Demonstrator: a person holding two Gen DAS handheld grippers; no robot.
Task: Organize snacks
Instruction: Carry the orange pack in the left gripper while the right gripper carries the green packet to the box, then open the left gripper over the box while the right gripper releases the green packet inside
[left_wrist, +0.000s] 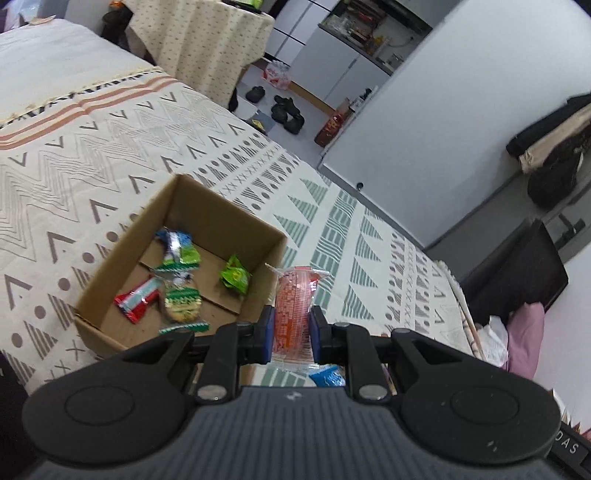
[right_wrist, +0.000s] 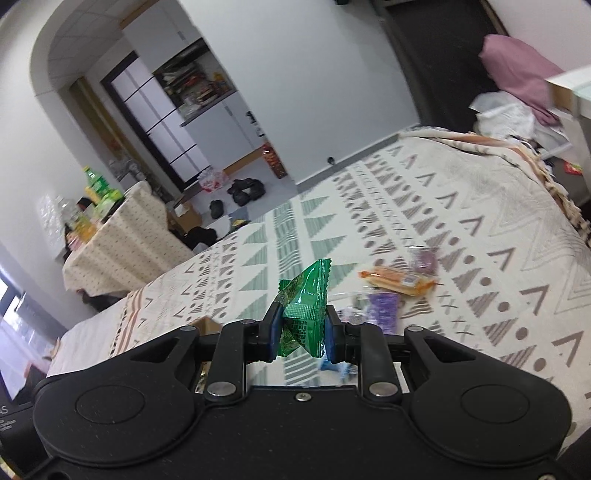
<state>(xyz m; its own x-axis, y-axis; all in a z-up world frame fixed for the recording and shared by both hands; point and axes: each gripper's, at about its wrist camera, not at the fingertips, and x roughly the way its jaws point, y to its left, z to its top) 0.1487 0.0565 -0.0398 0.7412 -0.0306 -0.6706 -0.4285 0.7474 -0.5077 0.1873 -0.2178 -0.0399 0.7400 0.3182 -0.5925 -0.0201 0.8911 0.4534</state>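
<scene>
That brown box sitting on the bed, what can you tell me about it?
The cardboard box is plain brown corrugated card, open at the top with no lid showing, its inner bottom flaps visible. It rests upright on the patterned bedspread, seen at an angle. Several wrapped snacks lie loose inside: a light green packet, a red and white one, and green-trimmed clear ones. Nothing grips it; the left gripper holds an orange-red packet beside its near corner.

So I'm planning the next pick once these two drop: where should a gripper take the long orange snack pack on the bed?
Probably across the middle of the orange pack, coming from above. It lies flat on the bedspread, long and narrow, so jaws spanning its short width should fit. The purple packet lies close by, so avoid that end.
</scene>
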